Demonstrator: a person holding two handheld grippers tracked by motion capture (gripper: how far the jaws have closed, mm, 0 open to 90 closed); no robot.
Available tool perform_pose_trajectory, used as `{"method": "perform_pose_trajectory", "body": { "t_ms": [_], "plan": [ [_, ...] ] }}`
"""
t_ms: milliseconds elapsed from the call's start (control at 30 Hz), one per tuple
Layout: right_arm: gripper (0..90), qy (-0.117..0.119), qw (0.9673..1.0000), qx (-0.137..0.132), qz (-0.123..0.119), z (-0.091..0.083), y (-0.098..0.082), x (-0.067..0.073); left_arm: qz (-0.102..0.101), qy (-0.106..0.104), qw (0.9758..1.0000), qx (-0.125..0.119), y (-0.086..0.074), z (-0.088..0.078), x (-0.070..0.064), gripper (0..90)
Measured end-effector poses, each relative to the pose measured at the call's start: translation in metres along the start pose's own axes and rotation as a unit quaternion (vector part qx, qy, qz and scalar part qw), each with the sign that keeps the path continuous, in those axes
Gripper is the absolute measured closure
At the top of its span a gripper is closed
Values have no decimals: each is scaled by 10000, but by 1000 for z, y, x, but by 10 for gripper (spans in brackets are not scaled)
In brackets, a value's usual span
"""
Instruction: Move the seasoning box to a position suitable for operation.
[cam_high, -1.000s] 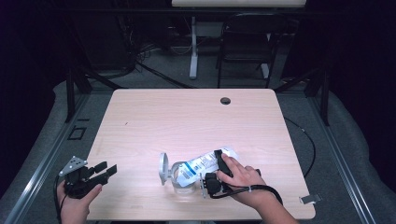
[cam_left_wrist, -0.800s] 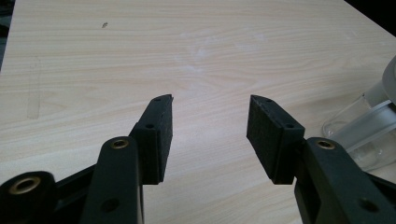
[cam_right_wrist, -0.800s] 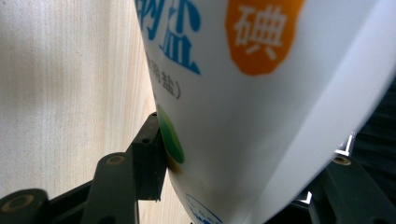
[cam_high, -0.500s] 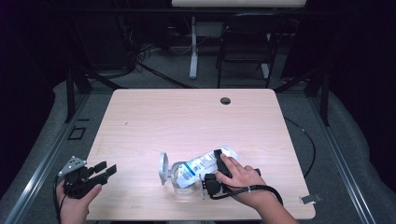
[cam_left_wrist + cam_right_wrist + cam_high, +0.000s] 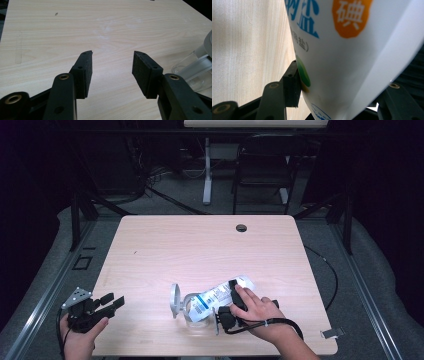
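A white salt bag (image 5: 216,295) with blue print lies tilted on the wooden table (image 5: 200,245), its lower end at the mouth of a clear jar (image 5: 192,316) whose hinged lid (image 5: 174,301) stands open to the left. My right gripper (image 5: 229,300) is shut on the bag's upper part. In the right gripper view the bag (image 5: 342,50) sits between the jaws, the left pad (image 5: 292,83) presses on it, and it hides the other pad. My left gripper (image 5: 114,301) is held at the table's front left corner, open with nothing between its fingers (image 5: 112,65). The jar (image 5: 197,72) lies to its right.
A round cable hole (image 5: 241,227) sits near the table's far edge. A chair (image 5: 265,170) and a stand's leg (image 5: 206,170) are behind the table. A cable (image 5: 325,270) runs on the floor at the right, and a small metal piece (image 5: 332,332) lies past the front right corner.
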State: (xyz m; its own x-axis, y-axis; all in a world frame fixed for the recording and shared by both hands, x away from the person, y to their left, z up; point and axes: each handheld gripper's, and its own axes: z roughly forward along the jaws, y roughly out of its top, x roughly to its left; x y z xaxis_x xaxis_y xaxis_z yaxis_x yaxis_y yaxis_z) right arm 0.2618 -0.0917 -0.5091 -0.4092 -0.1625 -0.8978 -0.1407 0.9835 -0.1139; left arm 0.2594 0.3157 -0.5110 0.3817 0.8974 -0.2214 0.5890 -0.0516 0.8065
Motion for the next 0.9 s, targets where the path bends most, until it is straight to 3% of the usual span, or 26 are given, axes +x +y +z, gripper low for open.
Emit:
{"method": "perform_pose_trajectory", "body": {
  "t_ms": [900],
  "plan": [
    [453, 5, 10000, -17, -69, 0, 0, -1, -29, -9, 10000, -22, -1, 1, 1, 509]
  ]
}}
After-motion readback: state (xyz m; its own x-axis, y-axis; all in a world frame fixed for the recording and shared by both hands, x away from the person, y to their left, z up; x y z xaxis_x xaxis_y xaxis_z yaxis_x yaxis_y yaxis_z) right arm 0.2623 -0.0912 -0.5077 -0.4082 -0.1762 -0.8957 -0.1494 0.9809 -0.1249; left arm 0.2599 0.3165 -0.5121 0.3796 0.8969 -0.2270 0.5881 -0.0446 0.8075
